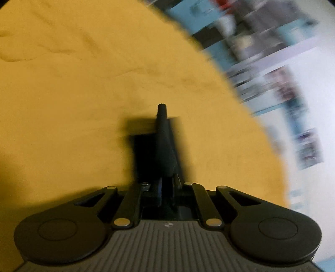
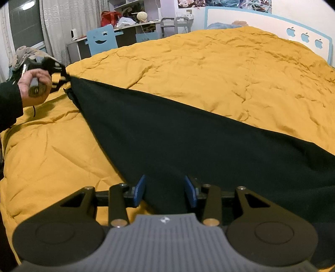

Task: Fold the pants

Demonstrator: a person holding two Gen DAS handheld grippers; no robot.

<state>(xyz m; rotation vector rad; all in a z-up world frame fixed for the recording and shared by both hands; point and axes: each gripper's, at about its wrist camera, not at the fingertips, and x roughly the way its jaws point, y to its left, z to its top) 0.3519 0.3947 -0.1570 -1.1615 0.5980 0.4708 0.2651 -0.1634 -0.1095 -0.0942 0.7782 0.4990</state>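
Note:
The black pants [image 2: 188, 142] stretch across the yellow bedspread [image 2: 209, 69], from the far left to the near right. In the right wrist view, my left gripper [image 2: 62, 73], held by a hand at the far left, is shut on one end of the pants and lifts it off the bed. In the left wrist view, the left gripper [image 1: 162, 108] is shut with black cloth [image 1: 146, 146] pinched between its fingers. My right gripper [image 2: 165, 188] has its blue pads [image 2: 139, 190] apart, with the pants lying between them.
A blue and white headboard [image 2: 303, 37] stands at the back right. A blue chair [image 2: 100, 41], a desk with clutter [image 2: 129, 23] and curtains [image 2: 62, 18] are beyond the bed's far edge. The left wrist view is blurred by motion.

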